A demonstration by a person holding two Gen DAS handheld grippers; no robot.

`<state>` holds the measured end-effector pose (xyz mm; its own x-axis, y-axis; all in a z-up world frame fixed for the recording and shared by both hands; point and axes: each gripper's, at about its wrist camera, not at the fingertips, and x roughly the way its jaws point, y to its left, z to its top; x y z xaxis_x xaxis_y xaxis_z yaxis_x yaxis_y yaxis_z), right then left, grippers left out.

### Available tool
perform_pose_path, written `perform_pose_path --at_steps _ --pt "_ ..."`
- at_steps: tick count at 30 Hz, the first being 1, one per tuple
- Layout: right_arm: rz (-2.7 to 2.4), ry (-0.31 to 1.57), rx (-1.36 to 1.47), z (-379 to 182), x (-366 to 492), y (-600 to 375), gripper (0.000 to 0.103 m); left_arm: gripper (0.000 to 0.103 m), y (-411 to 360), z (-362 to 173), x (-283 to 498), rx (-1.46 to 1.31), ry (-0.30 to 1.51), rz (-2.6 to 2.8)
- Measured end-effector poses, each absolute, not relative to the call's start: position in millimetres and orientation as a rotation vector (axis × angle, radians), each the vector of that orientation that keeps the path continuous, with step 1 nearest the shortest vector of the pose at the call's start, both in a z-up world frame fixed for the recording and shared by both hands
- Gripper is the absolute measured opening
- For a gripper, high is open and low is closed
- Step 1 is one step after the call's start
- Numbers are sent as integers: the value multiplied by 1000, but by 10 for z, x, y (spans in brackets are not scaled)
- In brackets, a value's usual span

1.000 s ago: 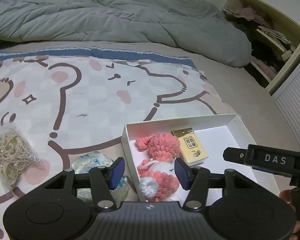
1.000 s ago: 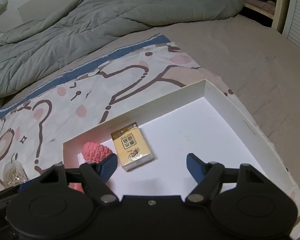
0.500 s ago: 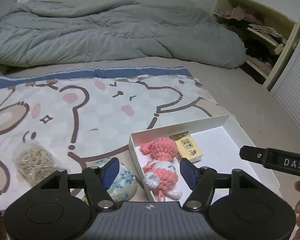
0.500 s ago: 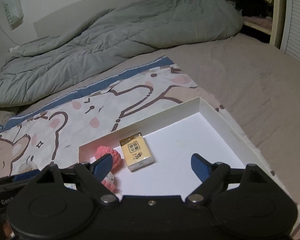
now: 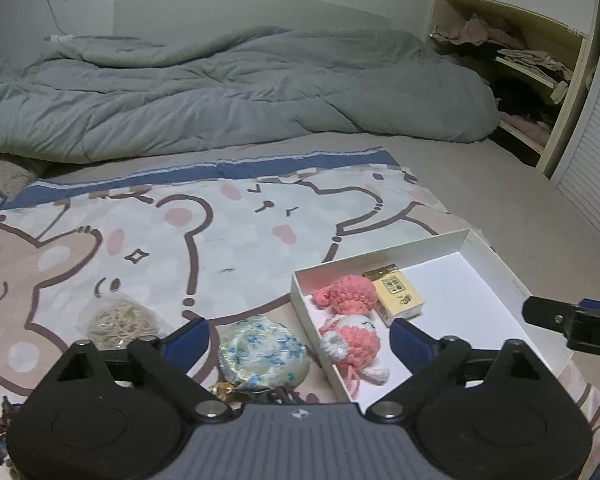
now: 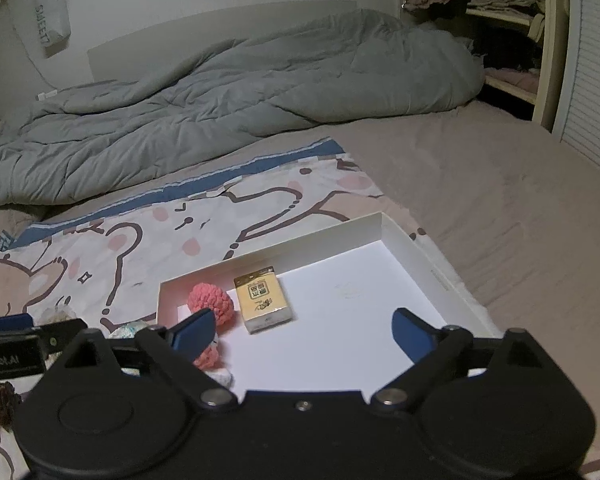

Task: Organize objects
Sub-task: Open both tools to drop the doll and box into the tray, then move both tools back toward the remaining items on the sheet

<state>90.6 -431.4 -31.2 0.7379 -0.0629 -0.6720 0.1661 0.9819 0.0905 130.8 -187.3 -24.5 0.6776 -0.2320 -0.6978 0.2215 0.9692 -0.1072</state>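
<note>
A white shallow box (image 5: 496, 264) lies on the cartoon bedsheet and holds a pink crocheted toy (image 5: 350, 320) and a yellow card pack (image 5: 396, 290). My left gripper (image 5: 300, 340) is open and empty, raised above a blue floral pouch (image 5: 264, 354) and the box's left edge. A bag of rubber bands (image 5: 120, 320) lies to the left. My right gripper (image 6: 302, 334) is open and empty above the box (image 6: 416, 248), near the yellow pack (image 6: 262, 300) and the pink toy (image 6: 212, 304).
A grey duvet (image 5: 220, 92) is bunched across the far side of the bed. An open shelf with clothes (image 5: 516, 52) stands at the right. Small dark items (image 5: 4, 420) lie at the near left of the sheet.
Both grippers have pulled back and risen away from the box, so more of the bed shows. The pink toy lies in the box, clear of the left fingers.
</note>
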Motion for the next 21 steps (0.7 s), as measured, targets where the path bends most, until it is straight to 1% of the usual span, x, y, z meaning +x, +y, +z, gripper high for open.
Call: perform_pose_path --at_steps 5,21 --pt "-128 716 119 -291 800 -4303 103 103 -1843 -214 1248 -3 776 -241" --pt "-165 692 83 -246 586 -4312 103 103 -1849 -164 1063 47 737 -260"
